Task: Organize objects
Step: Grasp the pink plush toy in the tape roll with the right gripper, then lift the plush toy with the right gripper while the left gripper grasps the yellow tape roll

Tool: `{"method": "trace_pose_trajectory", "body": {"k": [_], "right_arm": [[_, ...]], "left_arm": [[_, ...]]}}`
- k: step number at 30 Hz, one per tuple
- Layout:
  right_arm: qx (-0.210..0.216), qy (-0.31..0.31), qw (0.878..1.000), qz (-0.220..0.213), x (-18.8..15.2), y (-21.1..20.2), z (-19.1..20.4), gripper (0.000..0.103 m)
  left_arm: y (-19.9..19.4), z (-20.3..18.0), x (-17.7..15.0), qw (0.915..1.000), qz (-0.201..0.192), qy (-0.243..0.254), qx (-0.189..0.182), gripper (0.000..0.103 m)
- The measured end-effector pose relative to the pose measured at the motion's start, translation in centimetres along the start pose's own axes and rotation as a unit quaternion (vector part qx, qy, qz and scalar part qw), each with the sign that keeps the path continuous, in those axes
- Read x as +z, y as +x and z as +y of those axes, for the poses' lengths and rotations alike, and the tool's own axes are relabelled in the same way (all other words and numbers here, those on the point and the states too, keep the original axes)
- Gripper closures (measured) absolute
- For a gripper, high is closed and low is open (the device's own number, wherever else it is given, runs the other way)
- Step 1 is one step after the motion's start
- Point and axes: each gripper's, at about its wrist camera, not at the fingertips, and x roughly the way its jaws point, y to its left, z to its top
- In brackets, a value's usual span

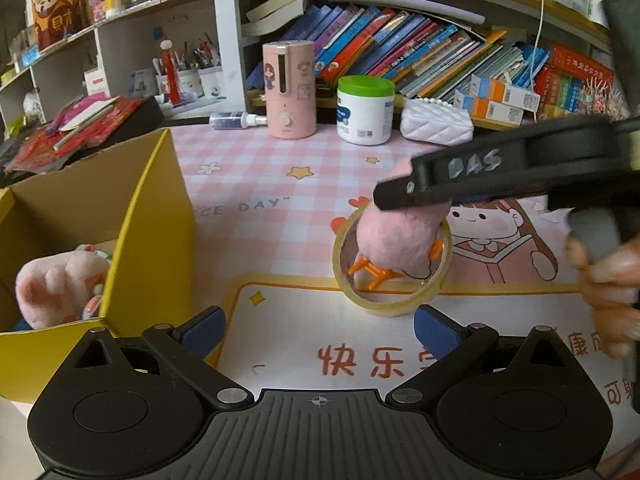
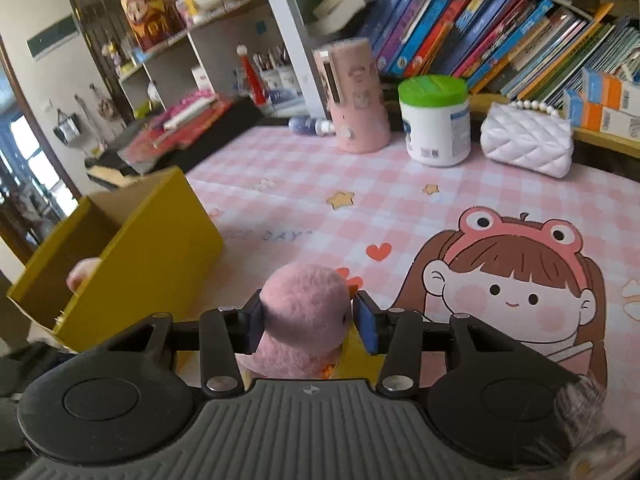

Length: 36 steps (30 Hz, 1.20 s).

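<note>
My right gripper (image 2: 307,322) is shut on a pink plush chick (image 2: 302,316) with orange feet. In the left wrist view the chick (image 1: 394,242) hangs from the right gripper (image 1: 416,196), with its feet inside a roll of clear tape (image 1: 394,300) that lies on the mat. My left gripper (image 1: 318,326) is open and empty, low over the mat just in front of the tape. A yellow cardboard box (image 1: 152,216) stands at the left with a pink plush pig (image 1: 60,284) inside; the box (image 2: 132,256) also shows in the right wrist view.
A pink humidifier (image 1: 289,88), a white jar with a green lid (image 1: 365,110), a white quilted purse (image 1: 437,124) and a small bottle (image 1: 236,120) stand along the back of the pink checked mat (image 1: 256,184). Bookshelves rise behind. Red papers (image 1: 76,128) lie at the left.
</note>
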Motion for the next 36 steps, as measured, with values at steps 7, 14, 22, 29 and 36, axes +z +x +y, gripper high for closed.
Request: {"method": "trace_pose_trajectory", "body": {"k": [7, 14, 22, 29, 36], "right_arm": [[0.020, -0.019, 0.999, -0.017, -0.2, -3.2, 0.5, 0.065], [0.020, 0.054, 0.998, -0.037, -1.1, -5.6, -2.0, 0.065], [-0.003, 0.129, 0.986, -0.108, -1.8, -9.8, -5.0, 0.065], [-0.095, 0.146, 0.977, -0.126, -2.8, -12.7, -7.6, 0.065], [-0.115, 0.157, 0.975, -0.109, -4.9, -13.9, -8.5, 0.065]], "left_arm": [[0.3, -1.1, 0.2, 0.9998, -0.003, 0.009, -0.016, 0.001], [0.5, -1.2, 0.0, 0.9998, 0.002, 0.001, -0.019, 0.001], [1.3, -3.1, 0.6, 0.9985, -0.001, 0.016, -0.052, 0.001], [3.9, -6.6, 1.9, 0.9952, -0.013, 0.065, -0.072, 0.001], [8.9, -8.1, 2.8, 0.9952, 0.024, 0.057, -0.076, 0.001]]}}
